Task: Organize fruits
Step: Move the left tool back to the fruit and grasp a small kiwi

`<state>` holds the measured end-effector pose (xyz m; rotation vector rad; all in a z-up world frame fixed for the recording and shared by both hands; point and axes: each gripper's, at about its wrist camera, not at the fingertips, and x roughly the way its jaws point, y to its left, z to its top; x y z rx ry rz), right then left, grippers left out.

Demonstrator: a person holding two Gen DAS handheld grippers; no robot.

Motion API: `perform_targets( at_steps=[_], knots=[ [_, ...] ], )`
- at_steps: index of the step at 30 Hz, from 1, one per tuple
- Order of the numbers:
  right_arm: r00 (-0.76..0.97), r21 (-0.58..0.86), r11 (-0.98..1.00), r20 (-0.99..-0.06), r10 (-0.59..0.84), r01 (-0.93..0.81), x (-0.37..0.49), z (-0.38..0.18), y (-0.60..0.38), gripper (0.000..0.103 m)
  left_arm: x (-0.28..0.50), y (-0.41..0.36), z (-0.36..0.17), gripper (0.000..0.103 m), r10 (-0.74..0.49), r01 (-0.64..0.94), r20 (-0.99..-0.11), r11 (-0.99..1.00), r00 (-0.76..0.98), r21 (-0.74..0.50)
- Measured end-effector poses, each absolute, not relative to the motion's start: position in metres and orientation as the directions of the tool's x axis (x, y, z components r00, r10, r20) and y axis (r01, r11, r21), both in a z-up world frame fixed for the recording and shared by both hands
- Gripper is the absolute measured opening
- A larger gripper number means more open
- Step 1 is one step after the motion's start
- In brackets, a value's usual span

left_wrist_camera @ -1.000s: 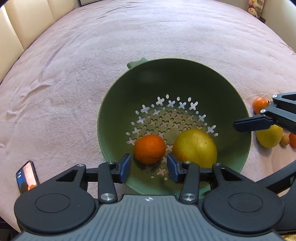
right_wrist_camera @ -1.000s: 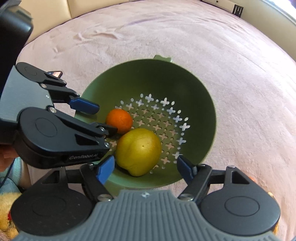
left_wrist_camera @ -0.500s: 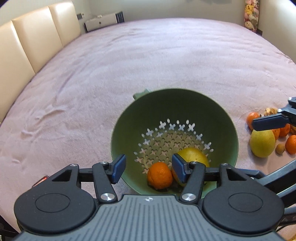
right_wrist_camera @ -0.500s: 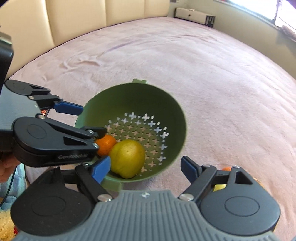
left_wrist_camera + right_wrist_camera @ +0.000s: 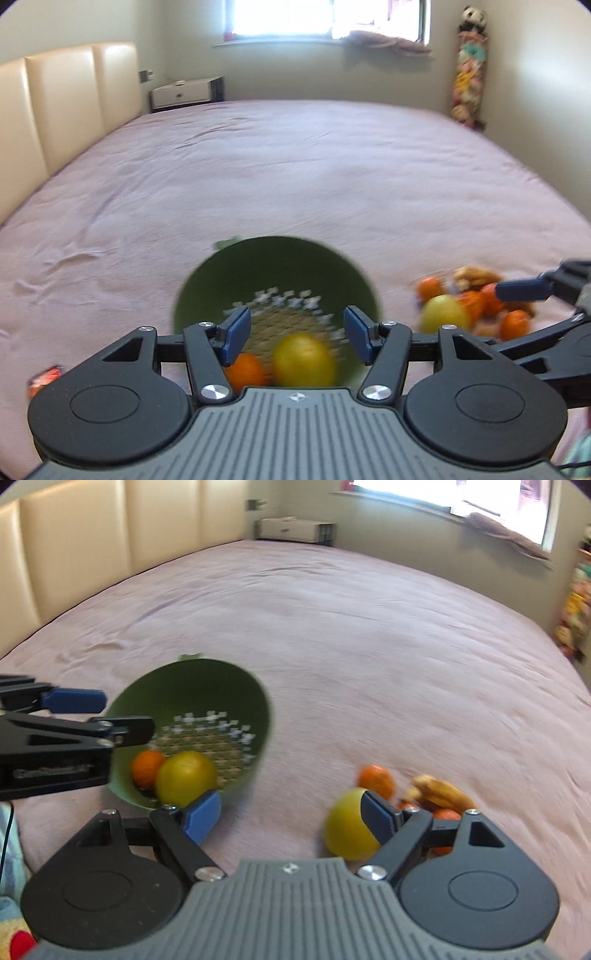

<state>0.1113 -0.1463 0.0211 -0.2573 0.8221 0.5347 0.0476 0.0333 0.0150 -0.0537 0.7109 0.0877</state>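
On the pink bedspread sits a green colander, and inside it, at the near side of its perforated floor, lie a small orange and a larger yellow fruit, touching each other. Above the near rim of that bowl hangs the left gripper, its blue pads spread wide with nothing pressed between them; in its own view the two fruits show below and between the pads, the orange just under the left pad, and neither is gripped. From the right wrist view the same colander stands to the left, with the left gripper reaching in over its rim. Right of the bowl, well apart from it, a loose heap lies on the bedspread: a second yellow fruit, several small oranges and a brownish, blurred item that I cannot identify. Over that part of the bed the right gripper is likewise wide and empty; its right pad overlaps the second yellow fruit in the picture, though contact cannot be judged. Both views are smeared by motion.
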Motion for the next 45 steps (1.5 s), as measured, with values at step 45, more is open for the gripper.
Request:
perform_targets(
  at_steps=[45],
  knots=[
    [0.536,0.005,0.936,-0.819,0.207,-0.353,0.126,-0.057,-0.245,0.041,0.082,-0.091,-0.101,0.034,-0.34,0.278,-0.842,0.931,0.419,-0.238]
  ],
)
